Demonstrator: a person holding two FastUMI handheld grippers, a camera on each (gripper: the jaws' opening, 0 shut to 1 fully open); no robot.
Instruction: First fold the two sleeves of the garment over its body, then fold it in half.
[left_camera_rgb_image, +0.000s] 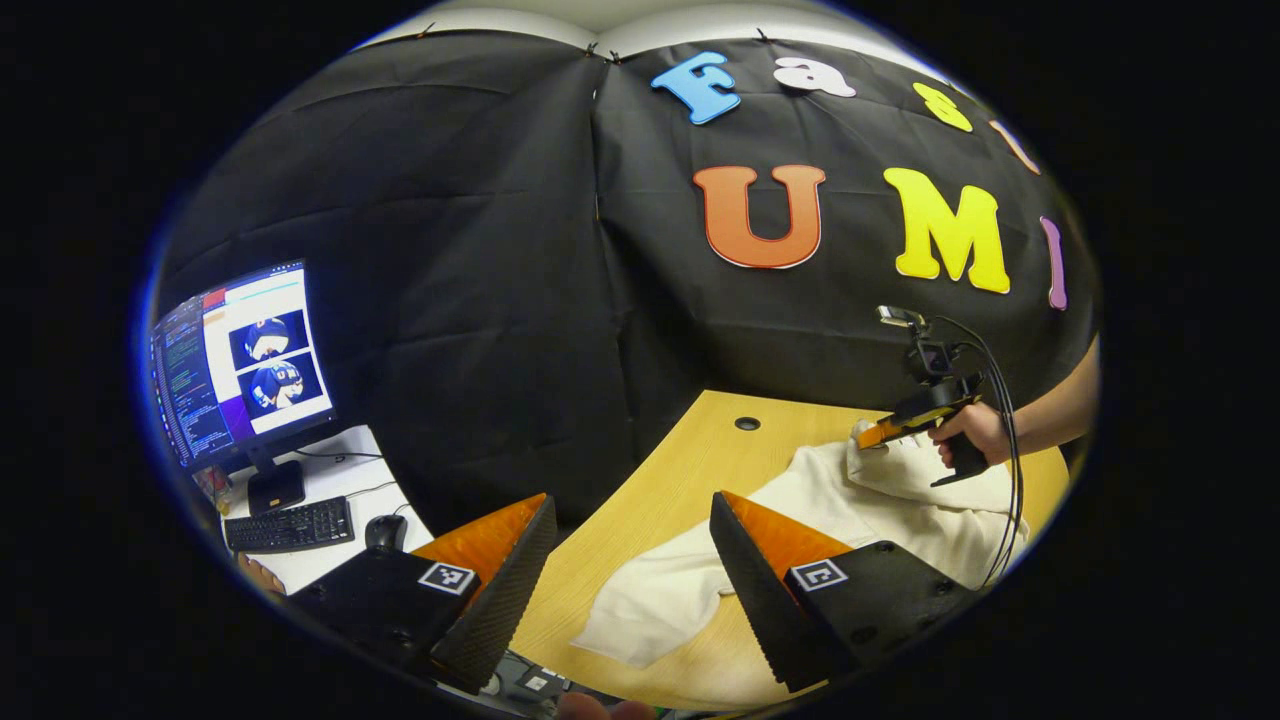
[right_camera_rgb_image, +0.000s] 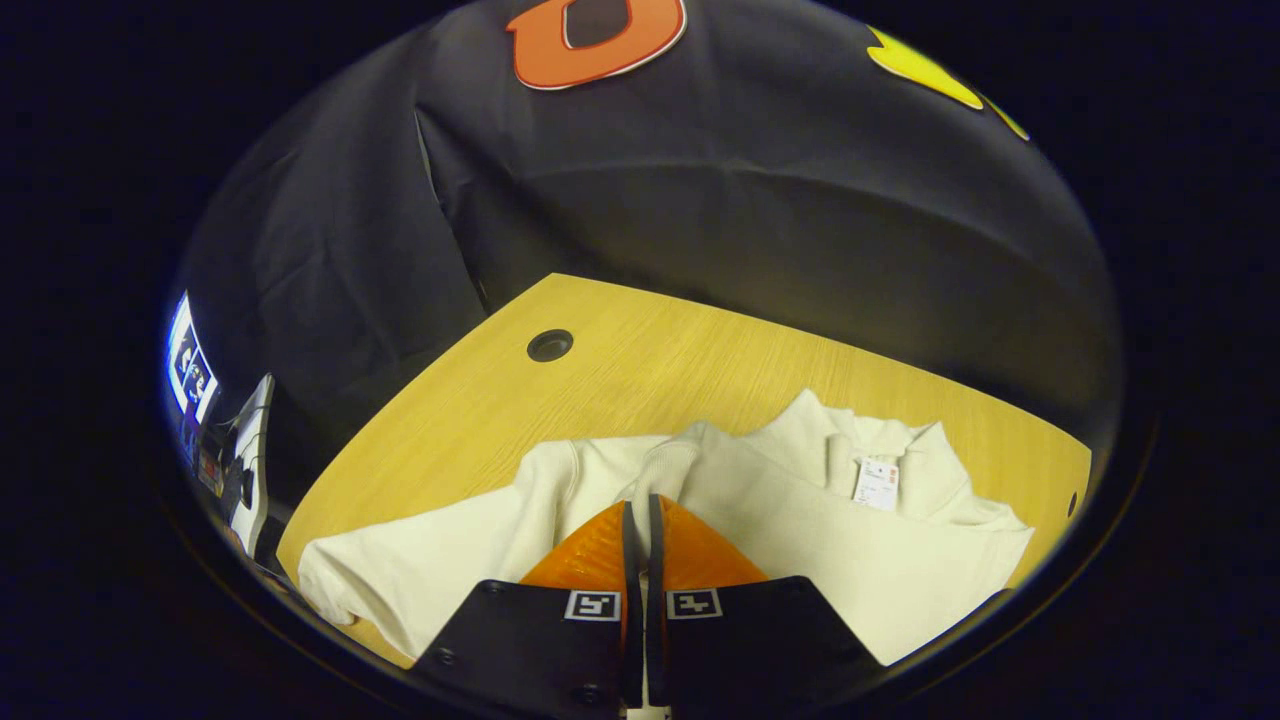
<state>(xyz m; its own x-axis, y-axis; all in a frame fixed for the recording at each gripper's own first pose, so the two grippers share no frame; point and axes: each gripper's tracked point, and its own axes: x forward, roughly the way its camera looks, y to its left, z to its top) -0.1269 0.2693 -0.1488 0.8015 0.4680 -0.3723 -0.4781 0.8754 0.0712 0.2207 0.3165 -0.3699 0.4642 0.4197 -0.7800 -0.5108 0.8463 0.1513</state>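
A cream sweatshirt (right_camera_rgb_image: 800, 530) lies on the wooden table (right_camera_rgb_image: 640, 370), with its collar and a small white tag (right_camera_rgb_image: 876, 482) turned toward the black cloth wall. One sleeve (right_camera_rgb_image: 440, 565) lies flat, reaching out from the sweatshirt toward the table's edge. The cuff of the other sleeve (right_camera_rgb_image: 668, 462) is lifted up over the body of the sweatshirt.

The right gripper (right_camera_rgb_image: 641, 505) has its two orange fingers pressed almost together, and they pinch that lifted cuff at their tips. In the left gripper view the right gripper (left_camera_rgb_image: 868, 436) is seen above the sweatshirt (left_camera_rgb_image: 880, 500), with a hand (left_camera_rgb_image: 968, 430) around its black handle and black cables hanging from it.

The left gripper (left_camera_rgb_image: 632, 520) is up in the air, near the sweatshirt's flat sleeve. Its two fingers are spread wide apart, and nothing is between them.

A round hole (right_camera_rgb_image: 550, 345) sits in the table between the sweatshirt and the wall. Past the table's end, away from the sweatshirt, a white desk (left_camera_rgb_image: 340, 470) holds a lit monitor (left_camera_rgb_image: 242, 362), a black keyboard (left_camera_rgb_image: 290, 524) and a black mouse (left_camera_rgb_image: 386, 532).
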